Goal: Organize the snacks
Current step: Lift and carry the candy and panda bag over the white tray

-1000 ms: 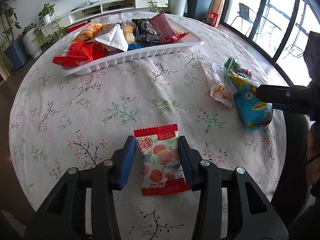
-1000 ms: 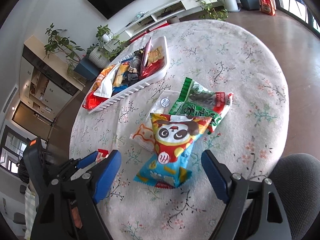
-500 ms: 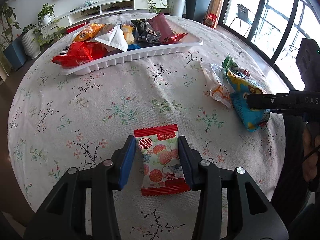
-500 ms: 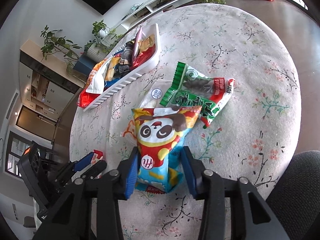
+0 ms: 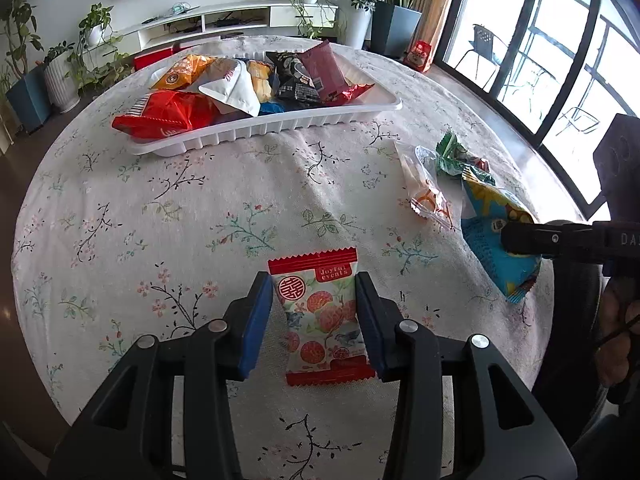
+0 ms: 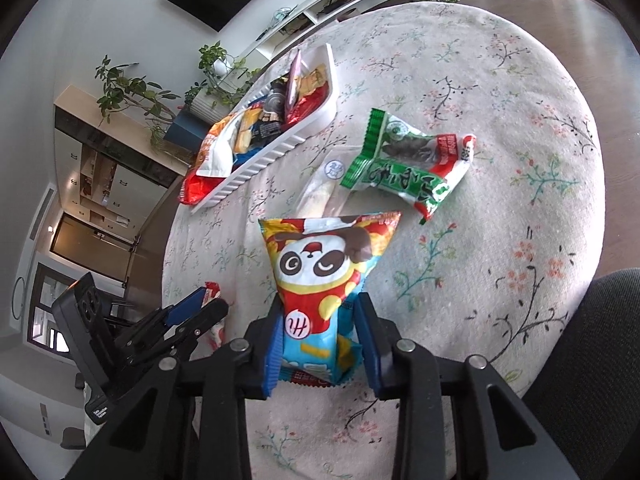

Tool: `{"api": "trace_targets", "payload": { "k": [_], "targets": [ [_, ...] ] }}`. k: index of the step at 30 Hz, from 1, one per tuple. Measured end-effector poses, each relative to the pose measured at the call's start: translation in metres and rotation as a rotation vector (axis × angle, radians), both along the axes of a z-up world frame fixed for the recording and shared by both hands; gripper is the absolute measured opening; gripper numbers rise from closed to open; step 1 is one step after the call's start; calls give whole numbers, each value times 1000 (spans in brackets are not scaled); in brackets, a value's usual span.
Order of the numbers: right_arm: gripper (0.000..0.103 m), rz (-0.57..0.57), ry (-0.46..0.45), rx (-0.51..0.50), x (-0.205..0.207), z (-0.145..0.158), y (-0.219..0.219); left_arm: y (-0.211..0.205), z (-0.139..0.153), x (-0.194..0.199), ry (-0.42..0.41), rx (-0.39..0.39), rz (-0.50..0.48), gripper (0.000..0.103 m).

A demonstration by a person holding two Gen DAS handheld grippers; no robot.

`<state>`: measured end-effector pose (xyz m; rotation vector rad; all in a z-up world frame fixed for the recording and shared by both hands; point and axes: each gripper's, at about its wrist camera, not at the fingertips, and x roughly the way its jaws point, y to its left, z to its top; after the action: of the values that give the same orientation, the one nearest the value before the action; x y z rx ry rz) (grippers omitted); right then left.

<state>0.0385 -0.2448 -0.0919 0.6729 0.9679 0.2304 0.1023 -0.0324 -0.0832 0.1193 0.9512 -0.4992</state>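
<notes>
My left gripper (image 5: pixel 316 316) is shut on a red-and-white flowered snack packet (image 5: pixel 322 316) just over the tablecloth. My right gripper (image 6: pixel 318 340) is closing its jaws on the lower end of a panda snack bag (image 6: pixel 320 272); the blue pads press into its sides and the bag bulges above them. A green packet (image 6: pixel 404 168) and a clear wrapped snack (image 6: pixel 320 192) lie beyond it. At the table's far side, a white tray (image 5: pixel 280 128) holds several snack bags. The same tray (image 6: pixel 272 160) appears upper left in the right wrist view.
A round table with a flowered cloth (image 5: pixel 200 208) carries everything. A clear orange-printed wrapper (image 5: pixel 428 196) lies by the panda bag (image 5: pixel 496 240). Plants and a low white shelf (image 5: pixel 224 20) stand behind. A dark chair back (image 6: pixel 592 360) is at the near right.
My right gripper's jaws have come together from wide apart onto the panda bag, which now stands pinched and bulging. The left gripper and its packet have stayed put.
</notes>
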Motion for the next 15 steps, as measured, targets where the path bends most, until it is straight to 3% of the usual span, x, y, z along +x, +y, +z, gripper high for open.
{"api": "trace_targets", "payload": {
  "k": [10,12,15],
  "targets": [
    [36,15,-40,28,0,18,0,28,27,10,-2,-141,49,39],
    [36,6,-53,24,2,25,-4,35,34,15,-5,-167,60,26],
    [36,-16,-73,13,8,36,-14,47,48,27,-23,-195,83,25]
  ]
}}
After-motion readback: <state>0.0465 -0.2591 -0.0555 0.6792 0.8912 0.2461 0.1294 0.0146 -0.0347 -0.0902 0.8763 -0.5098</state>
